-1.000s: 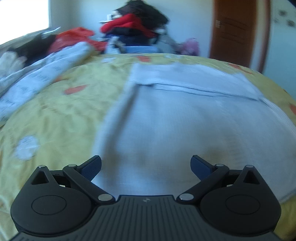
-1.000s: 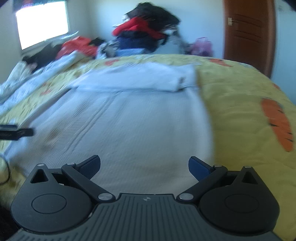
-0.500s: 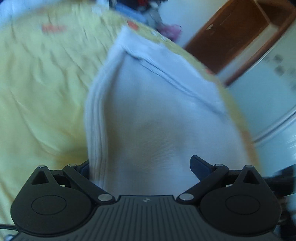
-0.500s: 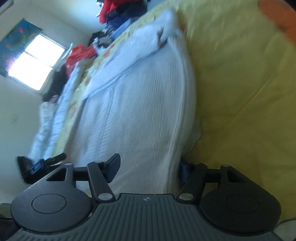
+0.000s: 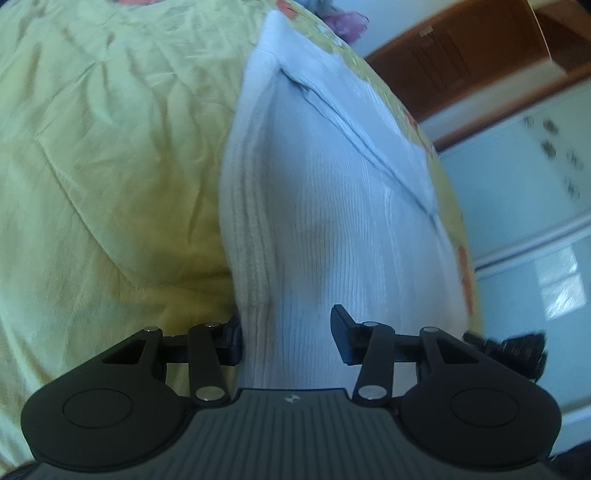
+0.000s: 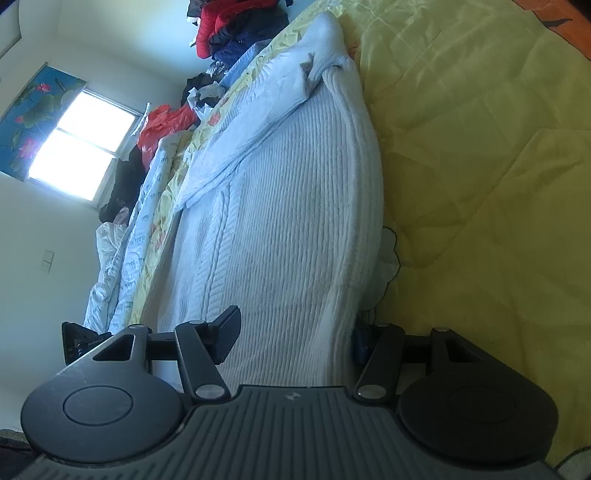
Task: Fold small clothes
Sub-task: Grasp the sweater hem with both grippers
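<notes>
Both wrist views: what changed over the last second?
Both grippers rolled sideways and dropped to the near edge of the white knit garment. The left gripper now straddles its left corner, the right gripper its right corner, and both jaws have narrowed but are not yet clamped. The garment lies as before on the yellow bedspread, far end still folded over.

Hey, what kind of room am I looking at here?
Most likely a bedroom in a home: a white knit garment lies on a yellow quilted bedspread, with a heap of clothes piled beyond it and a window in the wall.
</notes>
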{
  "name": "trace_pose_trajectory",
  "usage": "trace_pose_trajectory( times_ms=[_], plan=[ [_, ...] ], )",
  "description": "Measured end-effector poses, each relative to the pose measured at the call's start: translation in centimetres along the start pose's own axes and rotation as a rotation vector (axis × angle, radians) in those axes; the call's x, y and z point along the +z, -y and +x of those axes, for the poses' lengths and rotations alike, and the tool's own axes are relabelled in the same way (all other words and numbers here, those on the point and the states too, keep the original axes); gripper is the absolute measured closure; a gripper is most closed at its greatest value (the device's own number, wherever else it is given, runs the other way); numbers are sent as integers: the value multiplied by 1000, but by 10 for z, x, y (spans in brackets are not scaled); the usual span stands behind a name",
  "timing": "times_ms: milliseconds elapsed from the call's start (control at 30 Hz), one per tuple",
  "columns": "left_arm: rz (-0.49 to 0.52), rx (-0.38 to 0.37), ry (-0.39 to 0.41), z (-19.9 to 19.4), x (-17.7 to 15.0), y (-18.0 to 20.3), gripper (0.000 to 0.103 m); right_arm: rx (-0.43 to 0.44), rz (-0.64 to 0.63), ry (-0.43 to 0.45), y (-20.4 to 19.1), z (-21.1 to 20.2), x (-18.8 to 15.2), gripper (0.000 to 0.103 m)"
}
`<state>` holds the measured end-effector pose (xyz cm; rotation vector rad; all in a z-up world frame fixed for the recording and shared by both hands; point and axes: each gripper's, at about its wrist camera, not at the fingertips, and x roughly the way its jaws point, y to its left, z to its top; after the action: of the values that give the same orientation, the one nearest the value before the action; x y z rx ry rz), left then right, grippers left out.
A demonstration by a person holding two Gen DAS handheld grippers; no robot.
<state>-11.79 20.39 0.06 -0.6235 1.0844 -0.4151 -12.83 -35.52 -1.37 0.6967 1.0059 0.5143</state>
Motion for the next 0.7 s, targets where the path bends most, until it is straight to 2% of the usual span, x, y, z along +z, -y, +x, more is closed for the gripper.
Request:
trace_pose_trajectory(
  times_ms=[100, 133, 167, 200, 233, 267, 300, 467, 533, 700],
  plan=[
    [42, 18, -19, -3, -6, 4, 58, 0, -8, -5, -1, 0, -3, 46],
    [48, 21, -20, -4, -7, 5, 58, -10, -13, -4, -1, 0, -4, 55],
    [59, 26, -21, -2, -8, 8, 58, -28, -18, -4, -1, 1, -3, 71],
    [68, 34, -18, -2, -11, 10, 60, -54, -24, -11, 0, 3, -3, 80],
    [79, 52, -12, -2, -12, 10, 64, -74, -26, -21, 1, 5, -4, 85],
    [96, 86, -8, 0, -13, 12, 80, -59, -18, -22, 4, 4, -4, 91],
    [109, 118, -11, 3, -12, 13, 91, -45, -13, -23, 5, 4, -4, 91],
    [113, 132, 9, 4, -7, 15, 91, -18, -35, -18, -2, 0, -3, 90],
    [112, 116, 33, -5, -3, 16, 91, -1, -37, -6, -4, -4, 1, 90],
    [89, 14, 155, -32, 19, 15, 91, 83, -28, 67, -12, -15, 21, 90]
  ],
)
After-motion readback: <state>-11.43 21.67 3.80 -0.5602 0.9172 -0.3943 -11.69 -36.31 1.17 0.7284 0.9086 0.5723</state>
